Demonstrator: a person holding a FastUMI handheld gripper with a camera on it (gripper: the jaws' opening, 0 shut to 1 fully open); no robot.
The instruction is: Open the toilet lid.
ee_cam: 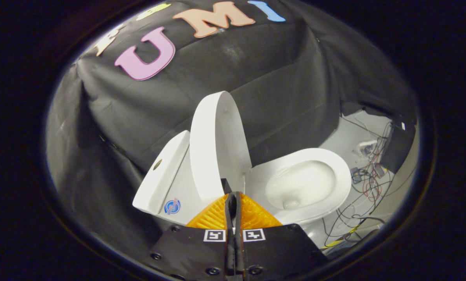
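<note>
Beyond closed tongs (pixel 233 195), lid (pixel 217 144) raised.

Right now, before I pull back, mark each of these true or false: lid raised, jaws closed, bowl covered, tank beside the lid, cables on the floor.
1. The toilet lid is raised. True.
2. The jaws of the gripper are wide open. False: they are shut, with nothing visibly between them.
3. The bowl is covered. False: it lies open.
4. The tank sits right beside the raised lid. True.
5. Loose cables lie on the floor beyond the bowl. True.
</note>
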